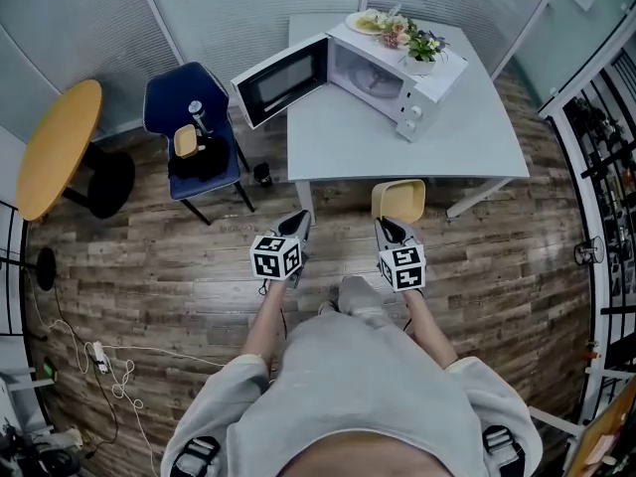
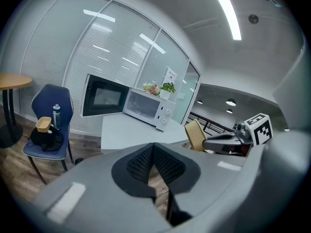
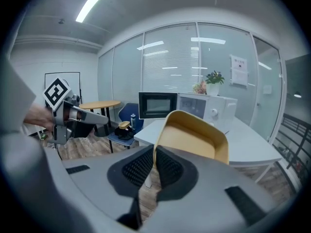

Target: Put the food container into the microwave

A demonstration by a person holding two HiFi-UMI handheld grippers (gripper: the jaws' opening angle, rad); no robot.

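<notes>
The yellow food container (image 1: 399, 200) hangs just in front of the white table's (image 1: 477, 147) near edge, with my right gripper (image 1: 390, 229) shut on its near rim. In the right gripper view the pads pinch the container's (image 3: 199, 135) wall, which stands tilted upright. The white microwave (image 1: 383, 73) stands at the back of the table with its door (image 1: 283, 79) swung wide open to the left; its cavity looks empty. My left gripper (image 1: 295, 225) hovers over the floor beside the right one, jaws shut with nothing between them (image 2: 154, 148).
A blue chair (image 1: 189, 117) left of the table carries a bottle, a small yellow box and a black bag. A round wooden table (image 1: 55, 147) stands further left. A plate and flowers (image 1: 422, 46) sit on the microwave. Cables (image 1: 99, 356) lie on the wooden floor.
</notes>
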